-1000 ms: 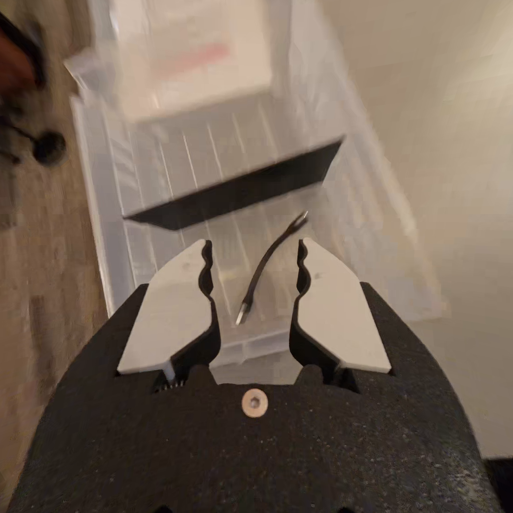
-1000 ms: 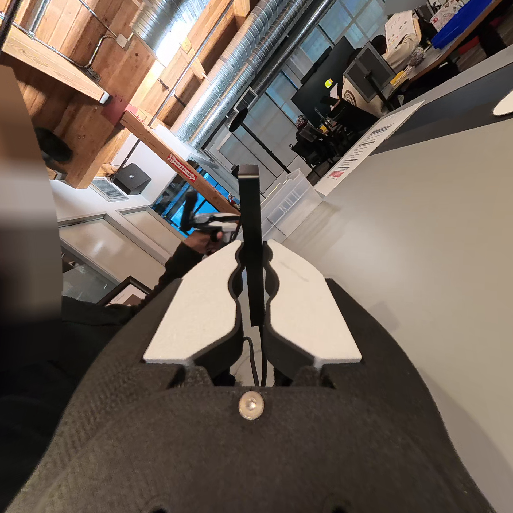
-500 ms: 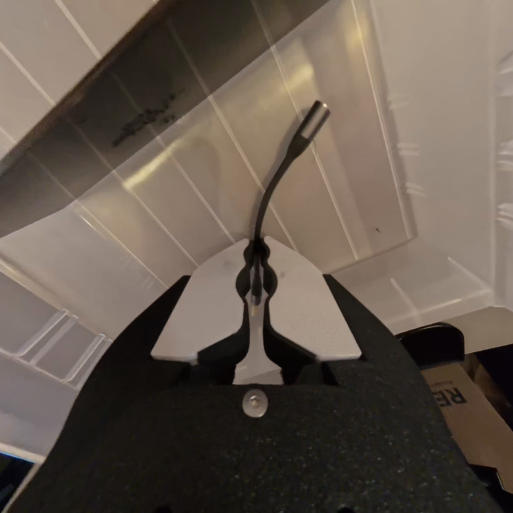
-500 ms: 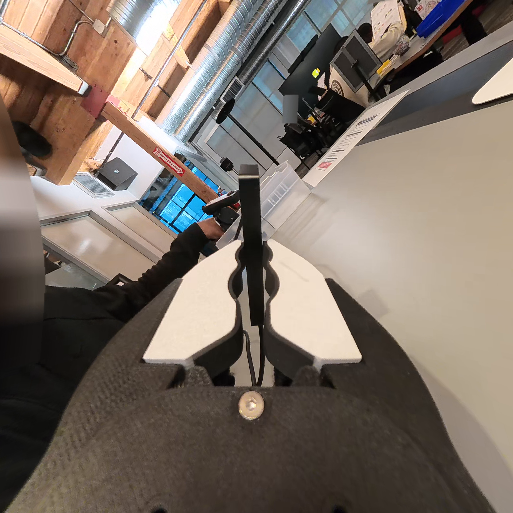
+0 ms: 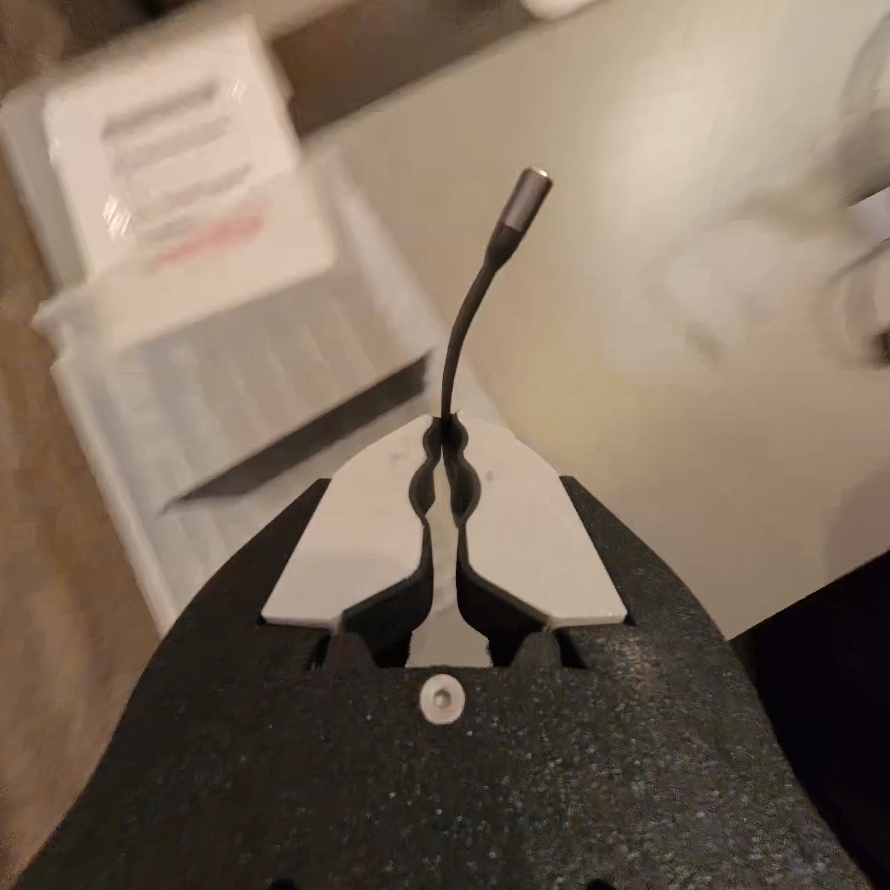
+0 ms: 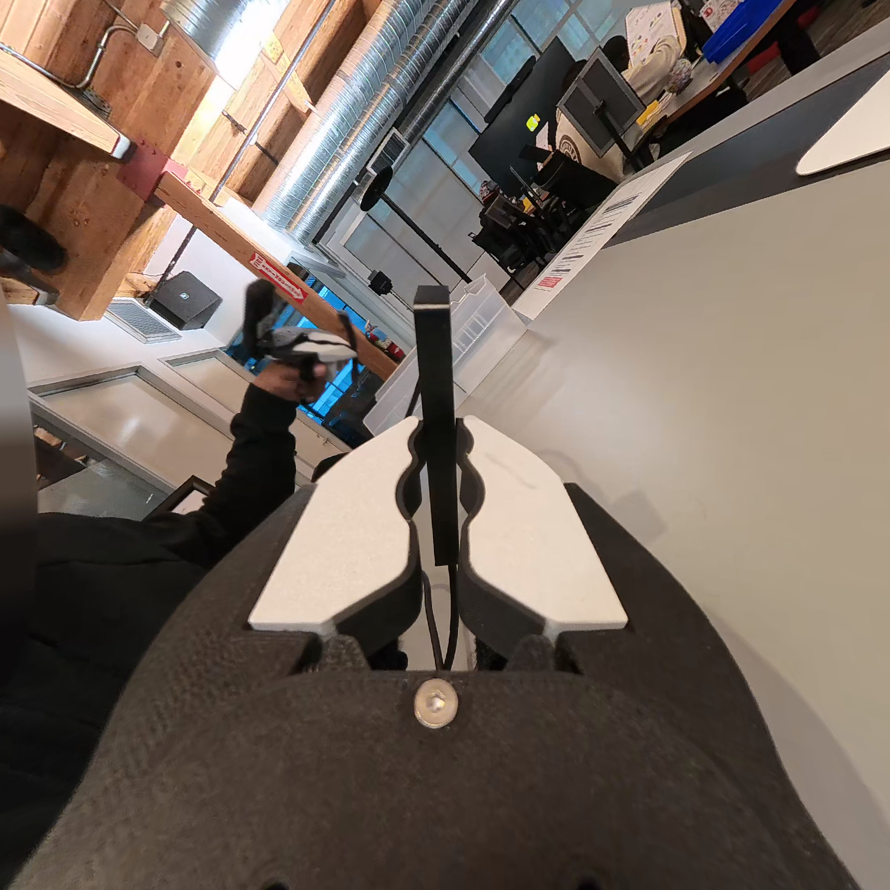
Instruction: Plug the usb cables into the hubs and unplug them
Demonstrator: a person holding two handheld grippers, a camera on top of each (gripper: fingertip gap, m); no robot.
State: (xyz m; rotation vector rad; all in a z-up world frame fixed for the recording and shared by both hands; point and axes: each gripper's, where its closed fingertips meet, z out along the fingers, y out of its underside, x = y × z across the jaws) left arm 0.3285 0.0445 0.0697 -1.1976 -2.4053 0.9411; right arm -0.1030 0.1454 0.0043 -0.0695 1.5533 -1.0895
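My left gripper [image 5: 447, 424] is shut on a short black usb cable [image 5: 466, 308]. The cable stands up out of the fingertips and ends in a grey metal plug [image 5: 525, 200]. A clear plastic bin [image 5: 202, 366] lies below it, with a black flat hub-like slab [image 5: 298, 433] inside. My right gripper [image 6: 439, 424] is shut on a slim black usb hub [image 6: 436, 385] held upright, its own thin cord [image 6: 445, 635] looping back between the fingers. The left gripper [image 6: 313, 344] also shows far off in the right wrist view, held by a hand in a black sleeve.
The pale table top [image 6: 698, 385] runs to the right. The clear bin [image 6: 481, 313] stands at its far edge beside a printed white sheet [image 6: 592, 231]. A white sheet [image 5: 183, 149] lies in the bin. People sit at desks with monitors [image 6: 597, 101] far behind. About 45 cm separates my left fingertips from my right.
My left gripper went into the bin, closed on the cable and has lifted it out above the bin. My right gripper has stayed shut on the hub, almost still.
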